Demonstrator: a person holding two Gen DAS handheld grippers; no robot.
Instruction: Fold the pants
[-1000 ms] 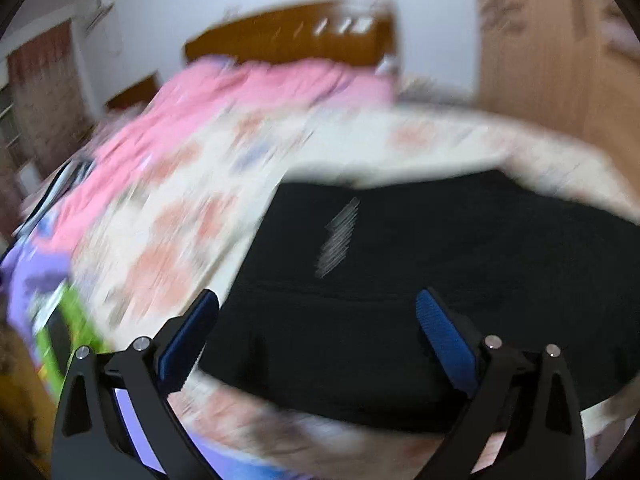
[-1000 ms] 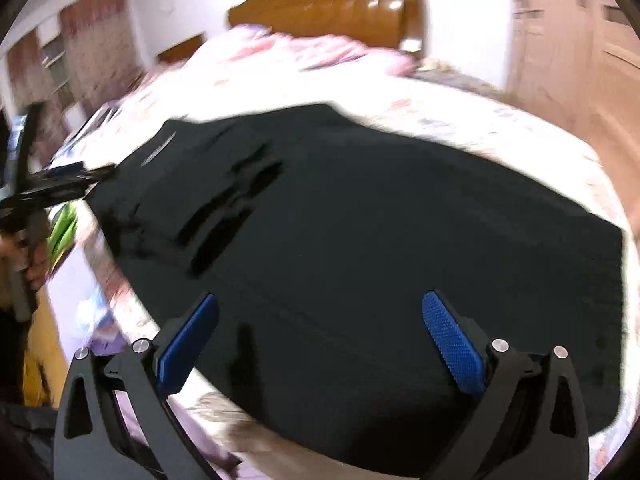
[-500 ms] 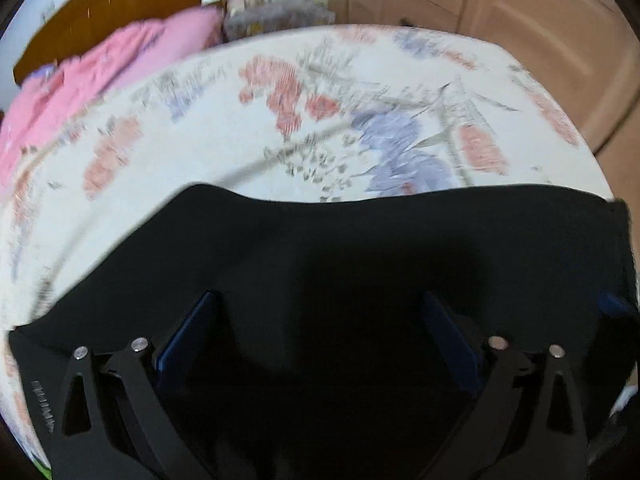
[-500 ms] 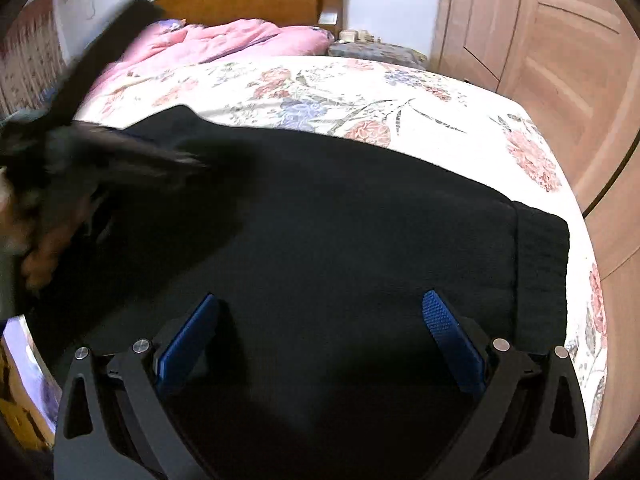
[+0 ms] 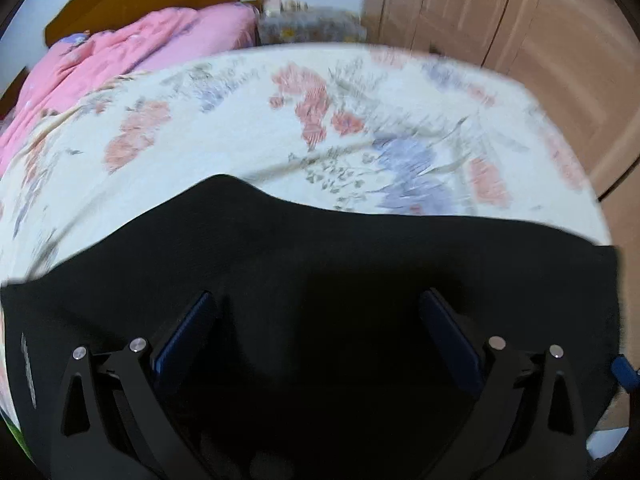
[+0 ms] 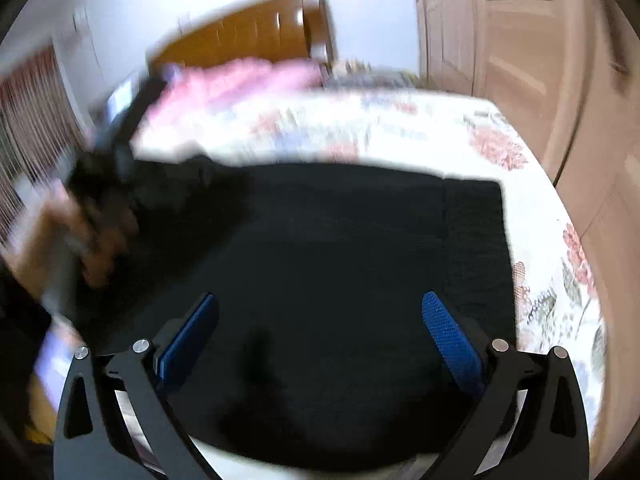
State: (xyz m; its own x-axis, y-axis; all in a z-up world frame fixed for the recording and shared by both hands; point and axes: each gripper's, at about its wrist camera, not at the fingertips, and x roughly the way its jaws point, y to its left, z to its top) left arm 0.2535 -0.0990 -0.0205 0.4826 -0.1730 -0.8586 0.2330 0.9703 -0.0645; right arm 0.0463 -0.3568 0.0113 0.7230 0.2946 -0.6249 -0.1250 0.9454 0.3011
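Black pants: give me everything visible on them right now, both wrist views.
The black pants look like soft, matte knit, spread mostly flat on the floral bedsheet. A ribbed band ends them toward the wardrobe side. A pale printed mark shows at the left edge of the left wrist view. The far edge is wavy, with a raised bump. Both grippers are above them with fingers apart; contact can't be judged.

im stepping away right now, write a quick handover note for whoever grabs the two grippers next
Left gripper: open, empty, low over the black pants.
Right gripper: open, empty, also over the pants.
Pants: spread on the floral bedsheet, ribbed band toward the wardrobe side. The far left part is blurred, so how it lies there cannot be told.
Done: pants laid out on the bed.
Left: grip an edge and make the folds; nothing is gripped yet.
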